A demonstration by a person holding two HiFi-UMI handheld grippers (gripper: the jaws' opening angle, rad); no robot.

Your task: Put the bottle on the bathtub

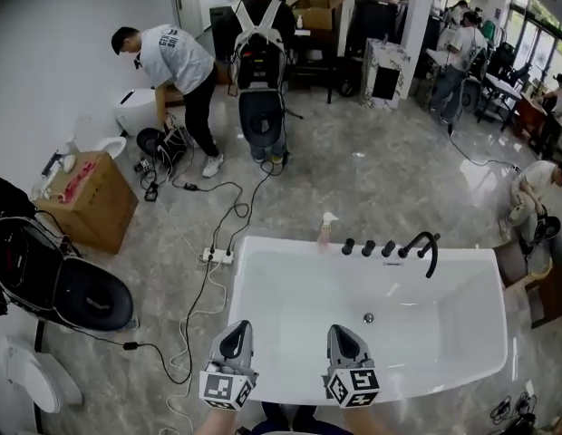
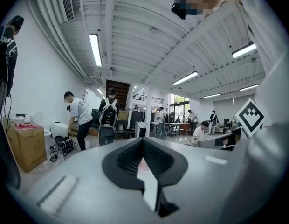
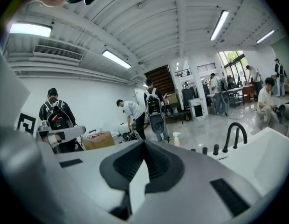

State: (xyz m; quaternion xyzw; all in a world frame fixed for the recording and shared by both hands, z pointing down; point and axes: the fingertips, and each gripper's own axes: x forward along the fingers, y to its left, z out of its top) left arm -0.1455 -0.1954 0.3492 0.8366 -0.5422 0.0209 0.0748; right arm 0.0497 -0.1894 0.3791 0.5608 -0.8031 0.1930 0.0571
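The white bathtub fills the lower middle of the head view. A small pale pink spray bottle stands upright on its far rim, left of the black tap knobs and curved faucet. My left gripper and right gripper are side by side above the tub's near rim, both shut with nothing held, far from the bottle. The right gripper view shows its jaws closed together, with the bottle, faucet and tub beyond. In the left gripper view the jaws are also closed.
A power strip with trailing cables lies on the floor left of the tub. A cardboard box and a black seat sit further left. A person bends over gear and another with a backpack stands behind.
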